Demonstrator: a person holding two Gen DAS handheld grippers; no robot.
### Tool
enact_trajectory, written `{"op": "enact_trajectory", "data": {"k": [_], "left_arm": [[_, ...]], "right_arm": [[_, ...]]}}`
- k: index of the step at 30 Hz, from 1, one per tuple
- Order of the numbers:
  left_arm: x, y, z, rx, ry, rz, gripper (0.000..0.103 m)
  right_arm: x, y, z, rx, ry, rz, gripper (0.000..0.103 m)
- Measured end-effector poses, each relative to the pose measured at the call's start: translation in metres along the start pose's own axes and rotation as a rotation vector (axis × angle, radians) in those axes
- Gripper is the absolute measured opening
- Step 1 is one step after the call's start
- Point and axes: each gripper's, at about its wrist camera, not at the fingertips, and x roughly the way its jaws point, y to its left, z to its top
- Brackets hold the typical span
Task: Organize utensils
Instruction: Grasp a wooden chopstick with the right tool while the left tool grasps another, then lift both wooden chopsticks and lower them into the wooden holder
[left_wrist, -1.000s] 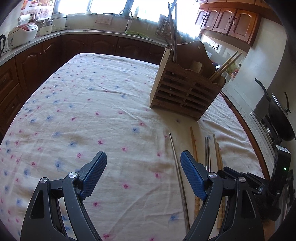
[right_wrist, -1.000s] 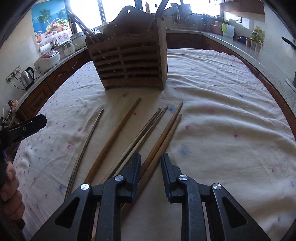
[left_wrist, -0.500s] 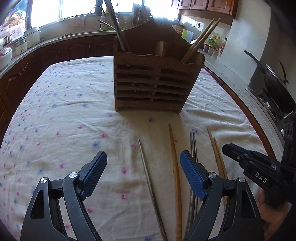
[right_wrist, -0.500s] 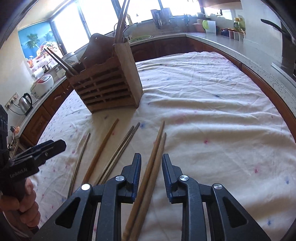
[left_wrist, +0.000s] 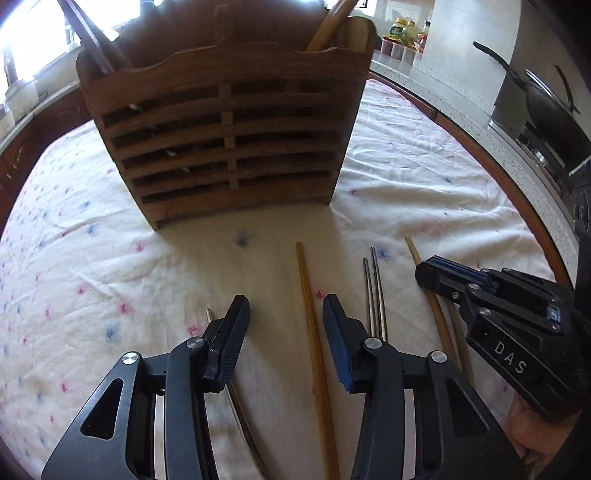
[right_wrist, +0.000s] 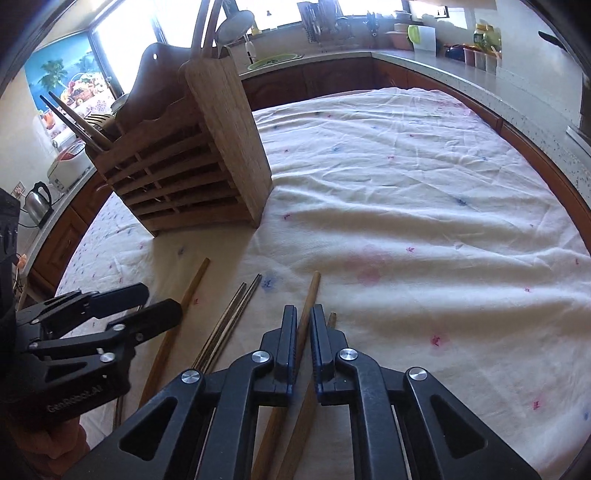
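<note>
The right gripper (right_wrist: 303, 345) at six o'clock clamps its fingers on a wooden chopstick (right_wrist: 308, 306) lying on the floral tablecloth (right_wrist: 424, 206). At eleven o'clock stands a slatted wooden utensil holder (right_wrist: 192, 162). At eight o'clock the left gripper (right_wrist: 155, 304), parted, hovers over another wooden chopstick (right_wrist: 184, 306); metal chopsticks (right_wrist: 232, 317) lie between.

White floral-print tablecloth (right_wrist: 406, 192) over the table, black wok (left_wrist: 546, 107) on the stove to its right, silver electric kettle (right_wrist: 37, 199) and white rice cooker (right_wrist: 68, 166) on the counter to its left, green-lidded container (right_wrist: 421, 35) beyond it
</note>
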Motion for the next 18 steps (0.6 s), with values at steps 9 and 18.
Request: {"op": "enact_trajectory", "data": {"k": [9,18], "left_arm": [[0.003,-0.010,0.005,0.042,-0.008,0.004,0.007],[-0.006,0.009,-0.004,-0.052,0.001,-0.076,0.006]], "right_arm": [[0.011,0.006,0.011,-0.027,-0.003,-0.010,0.009],[0.011,0.000,0.013,0.030,0.010,0.028,0.009]]}}
